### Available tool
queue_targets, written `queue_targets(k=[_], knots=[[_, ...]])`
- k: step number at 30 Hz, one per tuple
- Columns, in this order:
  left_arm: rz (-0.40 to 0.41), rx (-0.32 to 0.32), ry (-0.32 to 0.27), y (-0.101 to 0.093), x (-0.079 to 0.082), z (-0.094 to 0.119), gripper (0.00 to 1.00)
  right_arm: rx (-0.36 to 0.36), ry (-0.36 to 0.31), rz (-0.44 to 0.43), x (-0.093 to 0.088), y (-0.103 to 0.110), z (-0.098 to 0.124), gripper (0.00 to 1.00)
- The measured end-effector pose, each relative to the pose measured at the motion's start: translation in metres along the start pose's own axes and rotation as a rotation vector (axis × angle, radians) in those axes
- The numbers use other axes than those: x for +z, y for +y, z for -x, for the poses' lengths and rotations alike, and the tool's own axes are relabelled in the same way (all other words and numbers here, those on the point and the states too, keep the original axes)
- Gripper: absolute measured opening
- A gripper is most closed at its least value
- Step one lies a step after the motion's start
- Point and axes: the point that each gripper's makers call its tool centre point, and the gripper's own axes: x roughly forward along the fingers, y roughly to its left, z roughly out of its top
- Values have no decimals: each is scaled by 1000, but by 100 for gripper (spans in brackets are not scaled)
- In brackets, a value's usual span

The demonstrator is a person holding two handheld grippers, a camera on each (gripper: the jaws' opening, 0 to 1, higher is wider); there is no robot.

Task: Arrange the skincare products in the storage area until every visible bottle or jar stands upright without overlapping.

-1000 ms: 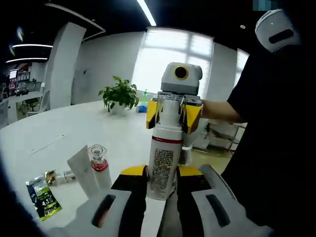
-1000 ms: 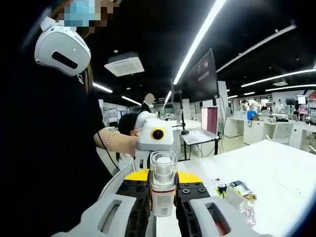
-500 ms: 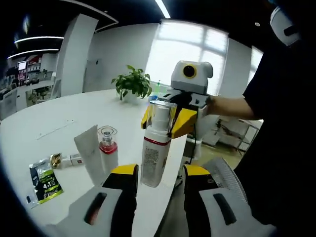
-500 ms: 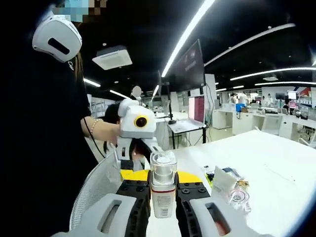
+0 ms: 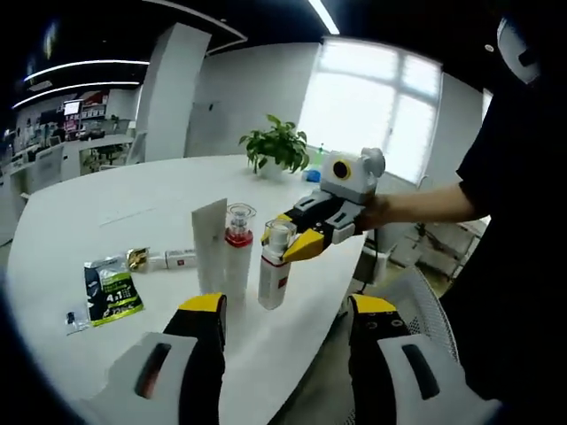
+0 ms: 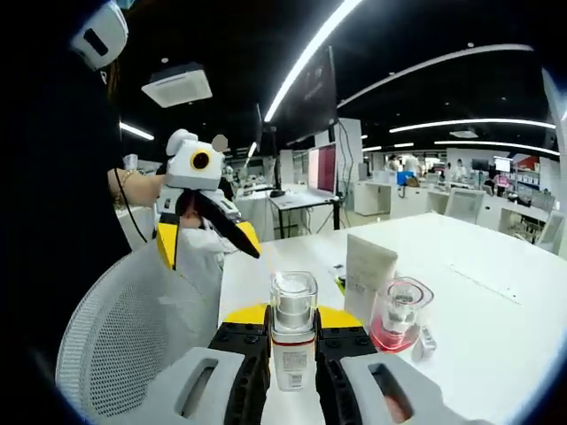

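Observation:
A white pump bottle with a clear cap and a red band stands at the near edge of the white table. My right gripper comes in from the right and is shut on the bottle's upper part. In the right gripper view the bottle sits between my right gripper's jaws. My left gripper is open, drawn back from the bottle, with nothing between its jaws. Across the way it hangs in the air as the left gripper. A clear bottle with a red collar stands upright just left of the white bottle.
A white tube stands behind the red-collared bottle. A green sachet and small packets lie further left. A potted plant sits at the far side. A white mesh chair and the person's arm are beside the table edge.
My left gripper has let go of the white bottle and pulled back, jaws wide. The right gripper, still shut on the bottle, has brought it down beside the red-collared bottle.

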Motion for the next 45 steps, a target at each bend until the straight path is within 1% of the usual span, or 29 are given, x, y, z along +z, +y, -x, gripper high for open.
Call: queue_targets(k=[5, 13, 18, 23, 26, 29, 35, 40, 42, 44, 45], knots=[[18, 46, 6, 8, -5, 8, 58, -20, 13, -3, -14, -5, -2, 8], [34, 105, 12, 22, -9, 14, 71, -30, 25, 15, -31, -11, -9, 8], [57, 152, 8, 33, -10, 18, 81, -36, 25, 15, -39, -14, -13, 8], [57, 178, 17, 38, -12, 21, 85, -39, 26, 7, -45, -17, -16, 8], [64, 194, 13, 41, -12, 22, 89, -38, 32, 7, -48, -19, -16, 8], [71, 204, 13, 43, -13, 22, 90, -34, 32, 4, -49, -20, -16, 8], [77, 203, 17, 44, -16, 19, 89, -19, 37, 4, -48, -17, -16, 9], [77, 191, 20, 41, -16, 15, 89, -7, 63, 8, -49, -15, -14, 10], [76, 187, 22, 41, -17, 14, 89, 3, 88, 17, -52, -14, -12, 10], [75, 183, 23, 42, -18, 13, 88, 18, 150, 47, -61, -12, -10, 12], [74, 181, 25, 42, -18, 13, 88, 19, 148, 62, -61, -12, -11, 13]])
